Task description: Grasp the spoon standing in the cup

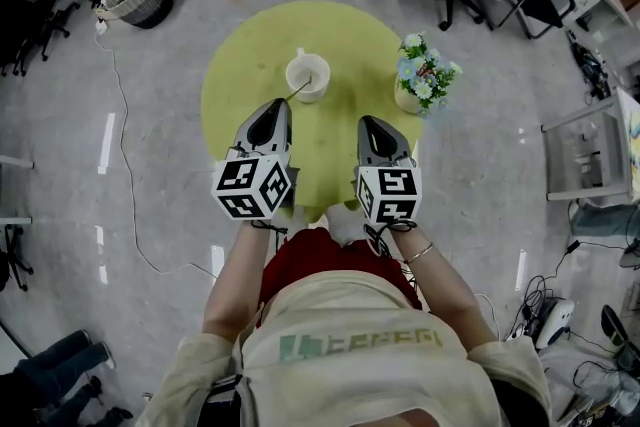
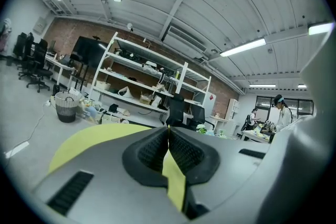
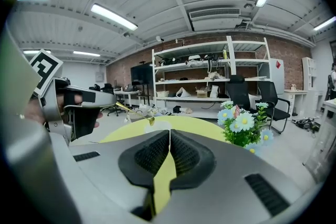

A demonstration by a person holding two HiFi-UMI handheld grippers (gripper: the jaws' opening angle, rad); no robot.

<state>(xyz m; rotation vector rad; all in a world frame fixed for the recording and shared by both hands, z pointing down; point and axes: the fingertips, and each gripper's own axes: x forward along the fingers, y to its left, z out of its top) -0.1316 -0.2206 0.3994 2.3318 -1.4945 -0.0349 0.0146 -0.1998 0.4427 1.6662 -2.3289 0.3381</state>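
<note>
Fingers of left gripper and right gripper pressed together, empty; spoon in cup ahead, flowers nearby.

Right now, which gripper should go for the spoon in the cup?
Left. The spoon leans out of the cup toward the left gripper, whose tip is nearest; the right gripper sits farther off. Both pairs of jaws are shut, so open first.
</note>
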